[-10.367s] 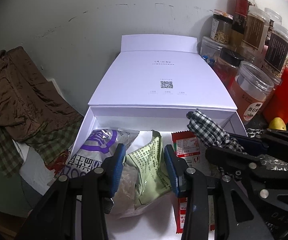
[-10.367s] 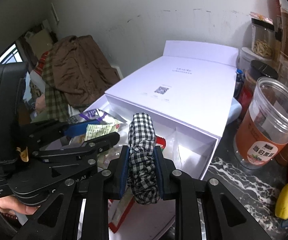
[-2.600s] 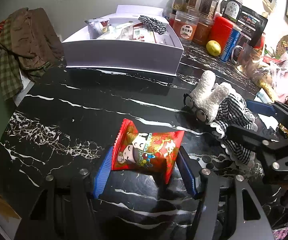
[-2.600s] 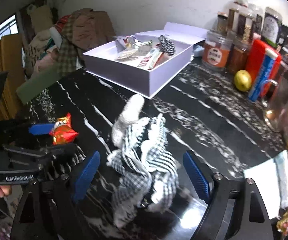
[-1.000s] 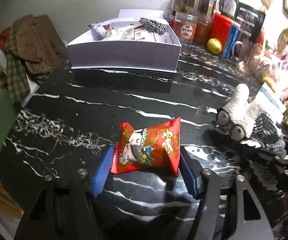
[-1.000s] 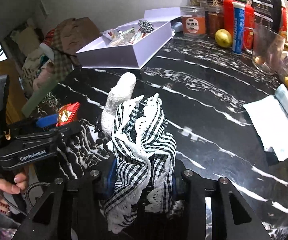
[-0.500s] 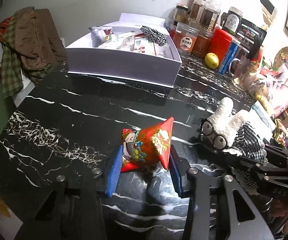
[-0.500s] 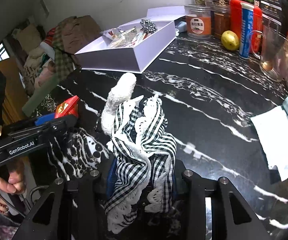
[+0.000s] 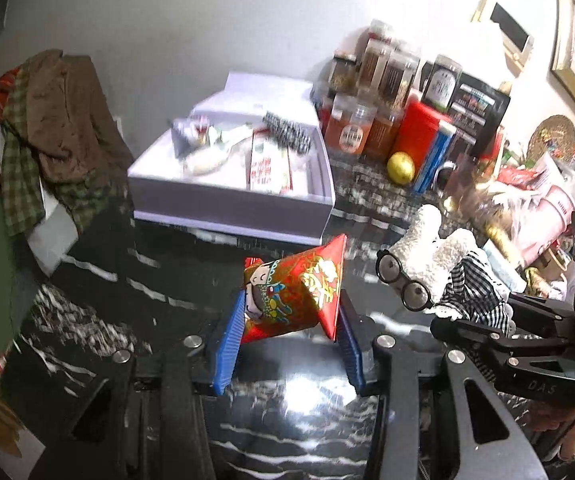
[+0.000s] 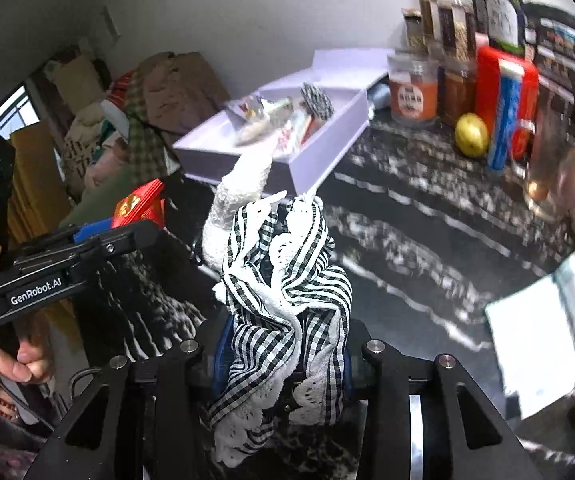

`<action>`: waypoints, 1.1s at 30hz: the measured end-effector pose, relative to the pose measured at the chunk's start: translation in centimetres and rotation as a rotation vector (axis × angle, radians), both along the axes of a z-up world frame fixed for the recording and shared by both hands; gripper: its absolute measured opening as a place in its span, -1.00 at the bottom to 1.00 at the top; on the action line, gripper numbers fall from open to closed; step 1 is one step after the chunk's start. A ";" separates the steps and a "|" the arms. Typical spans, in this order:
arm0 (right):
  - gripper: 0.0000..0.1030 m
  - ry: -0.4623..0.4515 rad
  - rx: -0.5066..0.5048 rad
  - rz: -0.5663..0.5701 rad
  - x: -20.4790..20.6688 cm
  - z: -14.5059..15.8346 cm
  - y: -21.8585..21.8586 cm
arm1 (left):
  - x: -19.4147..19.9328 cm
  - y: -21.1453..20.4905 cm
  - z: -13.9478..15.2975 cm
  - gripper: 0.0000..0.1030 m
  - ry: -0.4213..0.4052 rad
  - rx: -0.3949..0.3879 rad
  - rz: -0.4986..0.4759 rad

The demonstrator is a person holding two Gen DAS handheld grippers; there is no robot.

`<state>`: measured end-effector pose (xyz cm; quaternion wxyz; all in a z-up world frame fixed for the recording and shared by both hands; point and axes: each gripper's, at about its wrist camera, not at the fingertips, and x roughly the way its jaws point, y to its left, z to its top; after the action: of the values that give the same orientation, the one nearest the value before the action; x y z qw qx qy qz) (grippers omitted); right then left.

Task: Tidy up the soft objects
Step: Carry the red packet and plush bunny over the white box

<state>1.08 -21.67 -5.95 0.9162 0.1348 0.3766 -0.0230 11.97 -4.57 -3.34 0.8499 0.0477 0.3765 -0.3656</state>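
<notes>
While the box (image 9: 231, 204) at upper centre already holds several items, left tongs (image 9: 289, 344) clamp the red packet (image 9: 295, 292) and right tongs (image 10: 281, 364) clamp the doll (image 10: 283, 280), both undelivered.

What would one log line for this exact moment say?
left tongs: shut on red snack packet | right tongs: shut on checkered plush toy | white box: open, holds snack packets and checkered scrunchie

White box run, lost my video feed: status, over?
Left tongs shut on red snack packet. Right tongs shut on checked plush toy. White box ahead, open, already holding packets. Black table between looks clear.
</notes>
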 end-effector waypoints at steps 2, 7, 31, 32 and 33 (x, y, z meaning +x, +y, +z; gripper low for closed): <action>-0.21 -0.021 -0.007 0.007 0.2 1.1 -0.2 | 0.1 -0.1 1.3 -0.16 -0.031 -0.017 0.001; -0.21 -0.093 -0.041 0.030 0.7 4.4 -0.6 | 0.9 -0.4 4.2 -0.16 -0.088 -0.062 0.004; -0.21 -0.303 -0.123 0.077 7.8 13.9 -4.9 | 8.6 -4.1 12.4 -0.16 -0.272 -0.144 0.045; -0.21 -0.306 -0.127 0.079 8.4 14.0 -5.1 | 8.9 -4.3 12.5 -0.16 -0.278 -0.146 0.044; -0.21 -0.311 -0.130 0.082 9.0 14.2 -5.2 | 9.5 -4.6 12.7 -0.16 -0.286 -0.146 0.044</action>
<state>10.04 -26.87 8.25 0.9704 0.0620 0.2331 0.0111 21.45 -9.16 9.33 0.9039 0.0289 0.2248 -0.3627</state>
